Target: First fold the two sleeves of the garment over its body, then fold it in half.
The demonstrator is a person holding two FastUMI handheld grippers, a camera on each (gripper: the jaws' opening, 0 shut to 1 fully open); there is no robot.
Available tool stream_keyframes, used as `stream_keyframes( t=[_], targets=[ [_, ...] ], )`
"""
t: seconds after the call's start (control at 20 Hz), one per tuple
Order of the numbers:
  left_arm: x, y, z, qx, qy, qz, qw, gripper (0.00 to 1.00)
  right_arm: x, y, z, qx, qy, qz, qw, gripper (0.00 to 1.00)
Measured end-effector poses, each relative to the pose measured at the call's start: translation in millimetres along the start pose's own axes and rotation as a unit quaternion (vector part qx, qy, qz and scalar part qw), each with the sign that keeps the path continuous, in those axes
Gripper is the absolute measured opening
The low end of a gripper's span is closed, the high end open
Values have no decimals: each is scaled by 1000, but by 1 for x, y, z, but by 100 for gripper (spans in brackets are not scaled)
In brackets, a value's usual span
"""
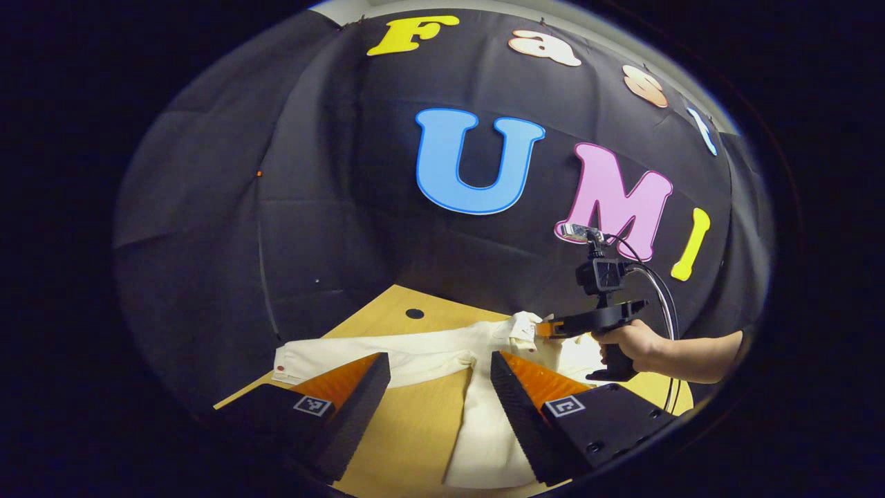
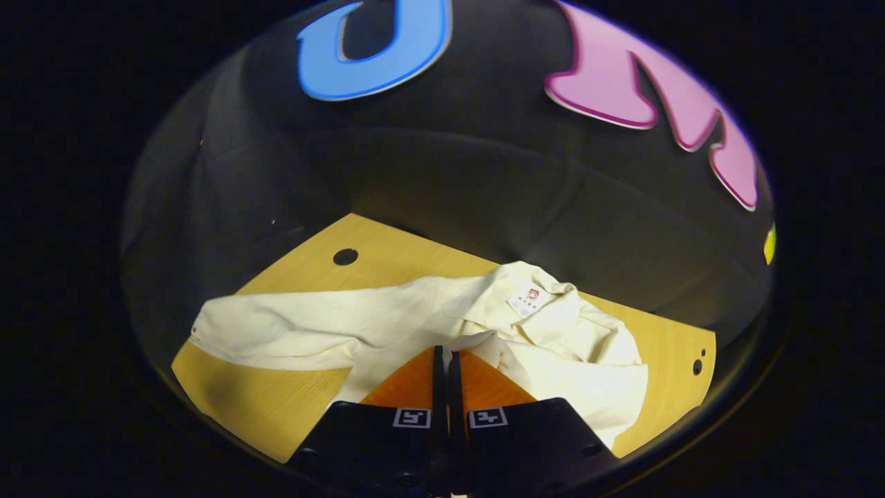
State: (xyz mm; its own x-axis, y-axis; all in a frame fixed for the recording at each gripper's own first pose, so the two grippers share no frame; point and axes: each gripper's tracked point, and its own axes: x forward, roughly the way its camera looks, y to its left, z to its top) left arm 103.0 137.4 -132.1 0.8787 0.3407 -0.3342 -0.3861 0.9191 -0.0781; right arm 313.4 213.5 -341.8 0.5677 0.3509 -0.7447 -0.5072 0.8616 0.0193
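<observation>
From the left gripper view, the left tool hung with its fingers spread wide apart above the wooden desk, nothing between them. The cream shirt lay on the desk ahead, one sleeve stretched out to the left. Farther off, a hand held the right tool at the collar.

From the right gripper view, the right tool had its fingers pressed together on a fold of the shirt, near the neck label. The sleeve lay flat leftward across the desk.
</observation>
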Motion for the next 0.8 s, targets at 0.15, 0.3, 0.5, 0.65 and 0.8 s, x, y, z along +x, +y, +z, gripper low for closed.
stream_keyframes(
  t=[0.15,0.3,0.5,0.65,0.8],
  targets=[
    [2,35,-16,-7,9,25,1000,96,30,44,-13,-18,20,21,999,16],
    [10,68,-32,4,12,55,998,96,33,56,-22,-11,29,19,999,43],
    [37,118,-57,26,41,96,994,96,-2,36,-6,7,-24,-4,1000,100],
    [65,160,-71,64,65,136,986,96,-48,-9,11,-7,-71,-54,996,98],
    [100,195,-92,60,95,159,981,96,-94,-42,25,-5,-113,-89,990,98]
  ],
)
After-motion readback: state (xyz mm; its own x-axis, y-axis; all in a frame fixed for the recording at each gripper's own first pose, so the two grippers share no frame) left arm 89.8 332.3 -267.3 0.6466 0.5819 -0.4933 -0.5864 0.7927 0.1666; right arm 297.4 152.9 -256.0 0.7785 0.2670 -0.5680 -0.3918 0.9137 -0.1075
